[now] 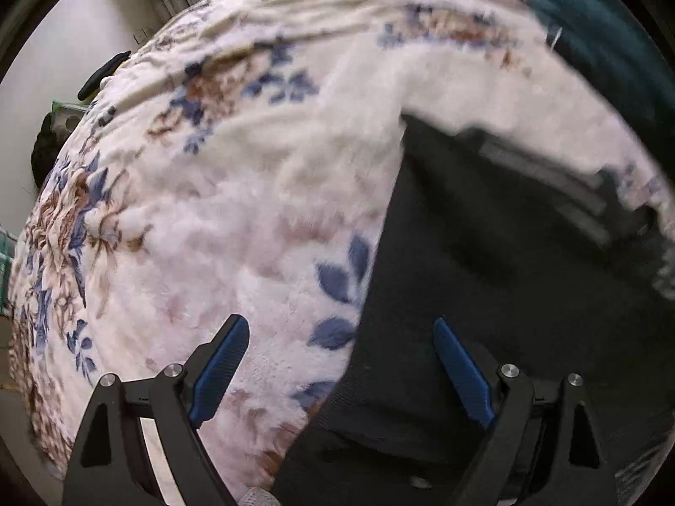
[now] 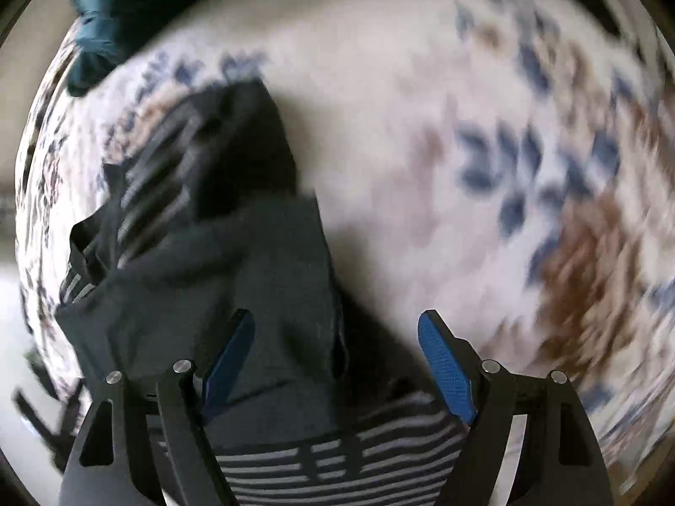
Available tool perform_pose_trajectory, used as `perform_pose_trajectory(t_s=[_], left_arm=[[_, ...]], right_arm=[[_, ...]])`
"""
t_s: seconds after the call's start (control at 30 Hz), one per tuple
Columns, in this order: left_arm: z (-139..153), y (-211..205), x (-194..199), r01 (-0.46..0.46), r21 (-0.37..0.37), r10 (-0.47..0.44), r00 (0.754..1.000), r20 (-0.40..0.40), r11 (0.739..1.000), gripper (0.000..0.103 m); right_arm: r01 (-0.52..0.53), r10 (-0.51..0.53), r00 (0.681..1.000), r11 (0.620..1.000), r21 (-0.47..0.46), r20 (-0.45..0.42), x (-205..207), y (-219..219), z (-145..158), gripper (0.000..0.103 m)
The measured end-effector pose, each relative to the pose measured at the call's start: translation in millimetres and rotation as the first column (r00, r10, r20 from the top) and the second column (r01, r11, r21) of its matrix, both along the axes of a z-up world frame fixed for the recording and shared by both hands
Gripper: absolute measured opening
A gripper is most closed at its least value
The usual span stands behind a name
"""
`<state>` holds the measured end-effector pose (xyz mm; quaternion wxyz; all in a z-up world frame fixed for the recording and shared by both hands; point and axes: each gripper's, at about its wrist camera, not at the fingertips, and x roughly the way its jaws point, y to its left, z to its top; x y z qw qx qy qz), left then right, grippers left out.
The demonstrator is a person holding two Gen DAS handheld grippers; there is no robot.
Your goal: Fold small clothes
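A dark garment (image 1: 485,278) with grey-striped parts lies on a floral fleece blanket (image 1: 219,211). My left gripper (image 1: 339,333) is open and empty, hovering over the garment's left edge, one finger over the blanket, the other over the dark cloth. In the right wrist view the same garment (image 2: 236,261) lies rumpled, with its striped band (image 2: 337,455) near the camera. My right gripper (image 2: 335,329) is open and empty above the garment's right edge. This view is motion-blurred.
A teal cloth (image 1: 611,42) lies at the blanket's far side; it also shows in the right wrist view (image 2: 114,4). A black object (image 1: 103,74) sits at the blanket's far left edge. A pale wall (image 1: 76,33) stands beyond.
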<state>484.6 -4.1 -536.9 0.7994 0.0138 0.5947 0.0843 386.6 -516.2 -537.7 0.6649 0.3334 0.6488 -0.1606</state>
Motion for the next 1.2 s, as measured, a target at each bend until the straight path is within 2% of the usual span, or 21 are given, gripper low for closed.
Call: perform_pose_trajectory(t_s=[0.03, 0.07, 0.17, 0.27, 0.37, 0.4, 0.43, 0.47, 0.53, 0.63, 0.7, 0.73, 0.77, 0.9, 1.03, 1.13, 1.2], left_arm=[[-9, 2, 1, 0.009, 0.028, -0.009, 1.0, -0.017, 1.0, 0.093], [-12, 4, 3, 0.019, 0.032, -0.018, 1.0, -0.016, 0.999, 0.093], [-9, 7, 9, 0.073, 0.063, -0.073, 0.997, 0.004, 0.995, 0.094], [-2, 14, 13, 0.071, 0.064, -0.072, 0.997, 0.008, 0.995, 0.094], [11, 24, 12, 0.037, 0.02, -0.037, 0.999, 0.018, 0.999, 0.094], [16, 25, 8, 0.029, 0.01, -0.029, 0.999, 0.027, 1.0, 0.094], [20, 26, 6, 0.02, 0.002, -0.02, 0.999, 0.034, 1.0, 0.094], [25, 27, 3, 0.01, -0.008, -0.01, 0.999, 0.043, 1.0, 0.094], [31, 27, -4, -0.003, -0.032, 0.005, 0.998, 0.059, 0.999, 0.094], [30, 21, -11, -0.005, -0.044, 0.008, 0.998, 0.06, 0.999, 0.094], [22, 19, -13, -0.007, -0.041, 0.009, 0.999, 0.039, 0.999, 0.094], [18, 19, -13, -0.009, -0.042, 0.01, 0.999, 0.031, 0.999, 0.094], [15, 19, -13, -0.009, -0.042, 0.01, 1.0, 0.024, 0.999, 0.094], [5, 21, -13, 0.006, -0.033, -0.006, 1.0, 0.006, 0.999, 0.094], [7, 25, -12, 0.022, -0.026, -0.021, 1.0, 0.011, 0.999, 0.094], [8, 31, -9, 0.017, -0.022, -0.017, 1.0, 0.013, 1.0, 0.094], [11, 38, -8, -0.004, -0.028, 0.004, 1.0, 0.017, 1.0, 0.094]], right_arm=[[0.004, -0.004, 1.0, 1.0, -0.021, 0.009, -3, 2, 3, 0.031], [0.007, -0.006, 1.0, 0.999, -0.043, 0.02, -5, 4, 8, 0.014], [0.051, -0.042, 0.996, 0.992, -0.118, 0.074, -17, 3, 37, 0.001], [0.065, -0.057, 0.996, 0.992, -0.112, 0.075, -26, -6, 58, 0.0], [0.054, -0.055, 0.997, 0.998, 0.028, 0.048, -35, -8, 54, 0.001], [0.058, -0.06, 0.997, 0.998, 0.038, 0.043, -36, -6, 53, 0.003], [0.065, -0.067, 0.997, 0.997, 0.045, 0.036, -38, -7, 49, 0.012], [0.083, -0.086, 0.995, 0.995, 0.057, 0.045, -40, -9, 47, 0.032], [0.163, -0.174, 0.981, 0.98, 0.117, 0.089, -42, -12, 39, 0.044], [0.24, -0.261, 0.96, 0.954, 0.181, 0.104, -37, -13, 21, 0.044], [0.26, -0.274, 0.958, 0.954, 0.147, 0.086, -28, -8, 11, 0.044], [0.269, -0.282, 0.955, 0.955, 0.127, 0.094, -26, -5, 11, 0.027], [0.26, -0.268, 0.958, 0.962, 0.089, 0.098, -24, 0, 13, 0.006], [0.213, -0.21, 0.966, 0.977, -0.001, 0.154, -30, 16, 50, 0.004], [0.223, -0.221, 0.964, 0.975, 0.005, 0.147, -50, 18, 73, 0.004], [0.216, -0.215, 0.971, 0.976, 0.004, 0.105, -58, 18, 66, 0.004], [0.215, -0.215, 0.976, 0.977, 0.001, 0.03, -62, 13, 50, 0.005]])
